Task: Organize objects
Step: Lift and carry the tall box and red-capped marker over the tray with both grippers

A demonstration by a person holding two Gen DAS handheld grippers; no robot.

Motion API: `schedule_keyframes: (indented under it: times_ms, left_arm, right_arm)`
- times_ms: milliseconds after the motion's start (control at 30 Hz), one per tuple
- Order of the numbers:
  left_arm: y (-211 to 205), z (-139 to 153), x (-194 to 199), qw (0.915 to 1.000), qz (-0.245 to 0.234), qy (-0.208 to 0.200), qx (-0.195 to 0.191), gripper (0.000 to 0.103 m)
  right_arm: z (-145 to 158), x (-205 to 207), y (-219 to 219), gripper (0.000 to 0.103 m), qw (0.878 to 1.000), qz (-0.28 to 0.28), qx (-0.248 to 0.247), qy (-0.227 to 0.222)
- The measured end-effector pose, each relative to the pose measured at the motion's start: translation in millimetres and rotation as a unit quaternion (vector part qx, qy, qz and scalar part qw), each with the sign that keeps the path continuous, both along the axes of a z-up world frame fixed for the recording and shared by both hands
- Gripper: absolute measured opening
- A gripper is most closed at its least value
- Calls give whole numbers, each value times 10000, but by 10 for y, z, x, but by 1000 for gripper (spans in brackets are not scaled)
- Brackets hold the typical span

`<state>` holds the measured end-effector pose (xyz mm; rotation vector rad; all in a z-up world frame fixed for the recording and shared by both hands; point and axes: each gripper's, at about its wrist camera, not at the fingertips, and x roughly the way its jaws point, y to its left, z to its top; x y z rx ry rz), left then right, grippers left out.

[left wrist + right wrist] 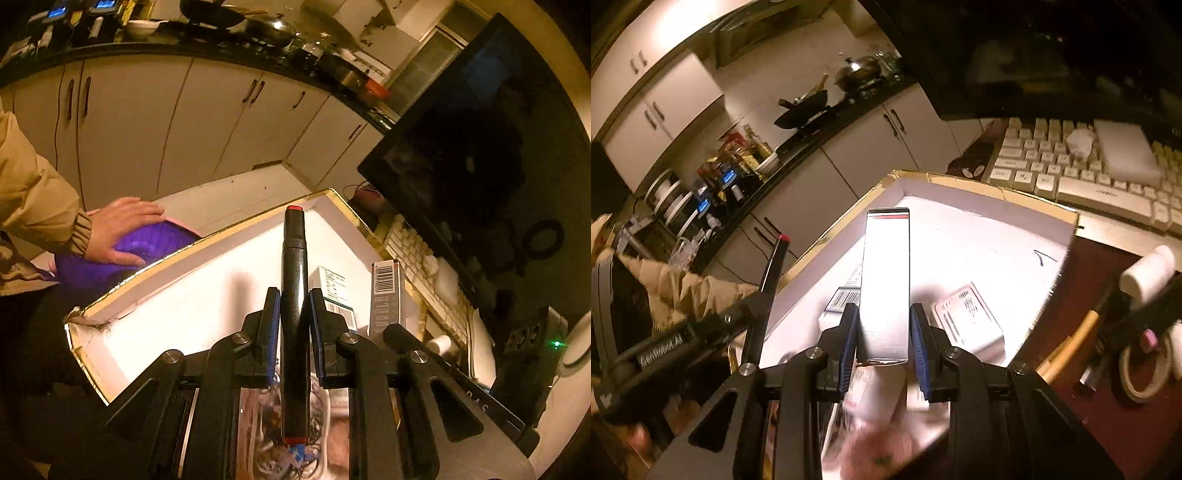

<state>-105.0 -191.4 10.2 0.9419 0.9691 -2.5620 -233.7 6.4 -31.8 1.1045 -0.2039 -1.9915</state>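
Marker [294, 280] clamped in my left tongs [294, 310] and carton [886, 284] clamped in my right tongs [885, 332] both hang over the white box [207, 236]; I should lower each flat, clear of the cartons [334, 295] inside.

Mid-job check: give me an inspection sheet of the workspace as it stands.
Surface: dark red desk.
Job's things: shallow white tray, gold-edged; small boxes lying inside.
Clutter: keyboard, tape roll, white bottle.
Grippers: left gripper shut on black marker; right gripper shut on white carton.
Cables: tangled wires beneath left gripper.
Surroundings: kitchen cabinets, monitor, person's hand on purple object.
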Motion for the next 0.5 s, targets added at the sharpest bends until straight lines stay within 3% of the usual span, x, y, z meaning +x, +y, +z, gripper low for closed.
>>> schedule_keyframes:
  times_ms: [233,500]
  left_arm:
    - [-25,-92,-177,9993,-3,-383,-2,15]
    - [-35,-42,-407,9960,-33,-830,-343,15]
  right_arm:
    - [-96,-84,-84,27,10000,-61,33,15]
    - [-100,-81,-88,27,9999,-32,36,137]
